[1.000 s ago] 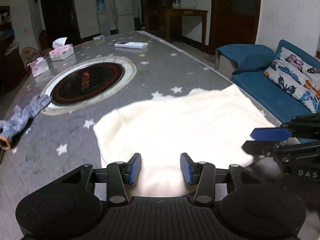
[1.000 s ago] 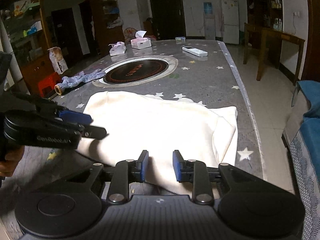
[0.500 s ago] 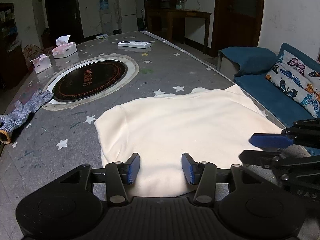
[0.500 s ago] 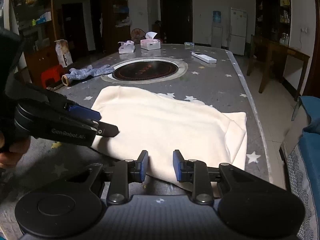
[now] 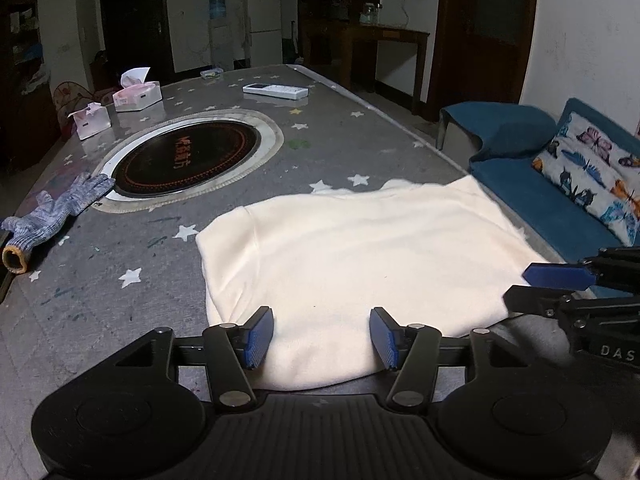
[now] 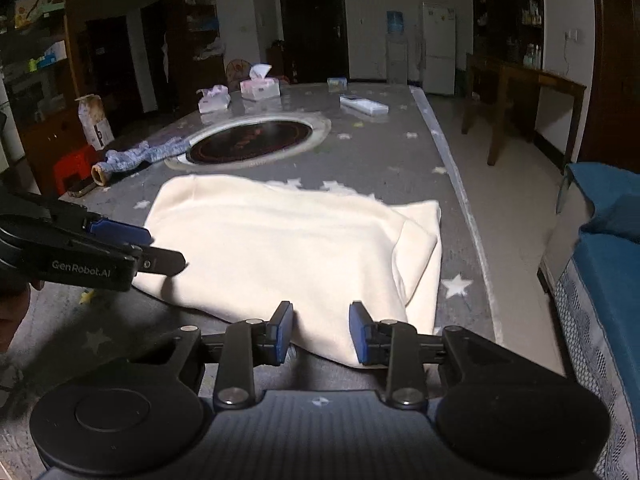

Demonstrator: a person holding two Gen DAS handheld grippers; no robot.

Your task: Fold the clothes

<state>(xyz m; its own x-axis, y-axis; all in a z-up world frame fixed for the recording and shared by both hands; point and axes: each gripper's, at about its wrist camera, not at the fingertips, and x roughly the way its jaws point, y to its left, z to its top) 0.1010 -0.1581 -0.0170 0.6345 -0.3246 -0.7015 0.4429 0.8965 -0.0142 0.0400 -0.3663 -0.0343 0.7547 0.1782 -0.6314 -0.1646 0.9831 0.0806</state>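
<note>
A cream garment [image 5: 360, 256] [image 6: 288, 248] lies folded flat on the grey star-print table, near its front edge. My left gripper [image 5: 321, 338] stands open just above the garment's near hem, nothing between its blue pads. My right gripper [image 6: 320, 332] is open too, over the near right corner of the cloth. The right gripper also shows at the right edge of the left wrist view [image 5: 552, 292]. The left gripper shows at the left of the right wrist view [image 6: 156, 248], held by a hand, its tip at the garment's left edge.
A round black hotplate [image 5: 188, 160] is set into the table's middle. A blue-grey knit glove [image 5: 52, 216] lies left of it. Two tissue boxes [image 5: 136, 94] and a white remote [image 5: 276, 90] sit farther back. A blue sofa [image 5: 560, 200] with a butterfly cushion stands beside the table's right edge.
Both grippers have drawn back slightly toward the near edge of the garment and stayed open. The garment lies as before.
</note>
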